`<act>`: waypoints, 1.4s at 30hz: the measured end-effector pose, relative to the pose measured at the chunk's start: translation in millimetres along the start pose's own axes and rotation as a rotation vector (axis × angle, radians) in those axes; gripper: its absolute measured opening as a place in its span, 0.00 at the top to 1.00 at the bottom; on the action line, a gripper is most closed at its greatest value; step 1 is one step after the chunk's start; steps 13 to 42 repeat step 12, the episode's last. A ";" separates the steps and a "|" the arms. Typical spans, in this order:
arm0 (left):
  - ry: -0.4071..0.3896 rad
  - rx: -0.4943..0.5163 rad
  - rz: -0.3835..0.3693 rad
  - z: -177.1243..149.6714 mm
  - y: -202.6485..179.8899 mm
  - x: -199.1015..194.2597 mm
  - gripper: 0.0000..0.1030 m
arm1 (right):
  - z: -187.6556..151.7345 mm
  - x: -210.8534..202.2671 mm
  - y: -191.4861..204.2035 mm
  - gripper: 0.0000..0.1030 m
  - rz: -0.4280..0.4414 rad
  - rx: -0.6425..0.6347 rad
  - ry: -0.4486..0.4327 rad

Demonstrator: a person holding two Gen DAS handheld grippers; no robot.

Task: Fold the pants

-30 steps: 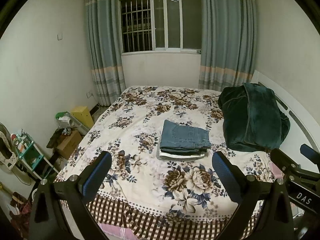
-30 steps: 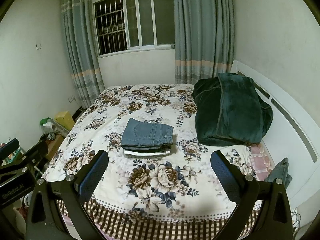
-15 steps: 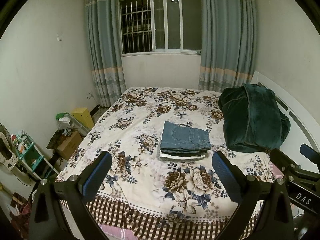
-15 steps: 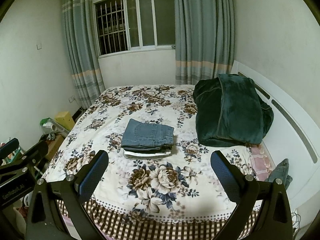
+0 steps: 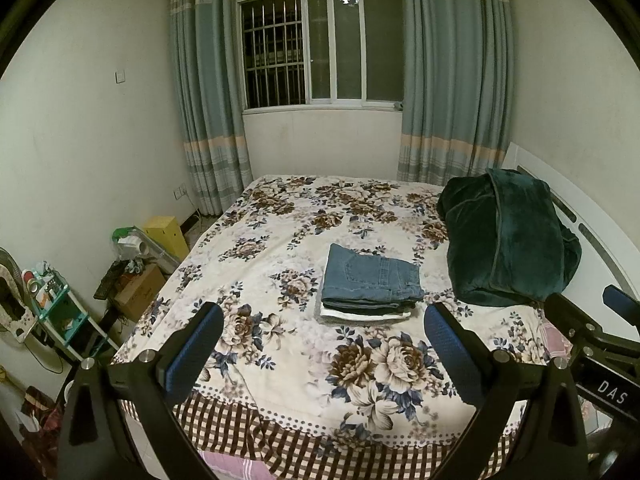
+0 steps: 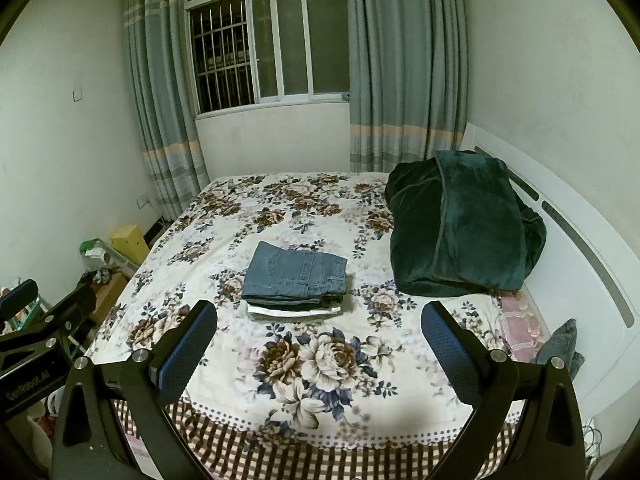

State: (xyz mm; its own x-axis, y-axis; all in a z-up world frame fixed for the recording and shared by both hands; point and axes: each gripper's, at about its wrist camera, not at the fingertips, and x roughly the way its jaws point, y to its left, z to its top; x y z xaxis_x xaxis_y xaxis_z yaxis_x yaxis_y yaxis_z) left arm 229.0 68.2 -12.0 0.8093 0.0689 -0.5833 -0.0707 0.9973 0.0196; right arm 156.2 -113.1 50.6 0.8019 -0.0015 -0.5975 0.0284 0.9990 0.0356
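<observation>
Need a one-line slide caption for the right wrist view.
Open right gripper above the floral bedspread, facing folded blue denim jeans on a clothes stack beside a dark green plush blanket.

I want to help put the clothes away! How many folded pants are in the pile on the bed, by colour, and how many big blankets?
Blue folded jeans: 1
Dark folded pants: 1
White folded pants: 1
Grey folded layer at the bottom: 1
Green blanket: 1
Total: 5, though the pile's lower layers are hard to separate.

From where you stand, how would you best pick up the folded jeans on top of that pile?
Probably pinch the folded jeans at their thick near edge, coming low from the foot of the bed. The layers show there, stacked flat, and the open right gripper faces that edge.
</observation>
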 end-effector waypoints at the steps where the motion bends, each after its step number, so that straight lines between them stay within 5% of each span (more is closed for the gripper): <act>1: 0.000 -0.001 -0.002 0.0 0.0 0.2 0.00 | 0.1 0.2 0.0 0.00 -0.001 -0.001 -0.001; 42: -0.012 -0.002 -0.005 11.9 1.1 2.0 0.00 | 4.3 2.7 -0.2 0.00 -0.004 0.001 -0.002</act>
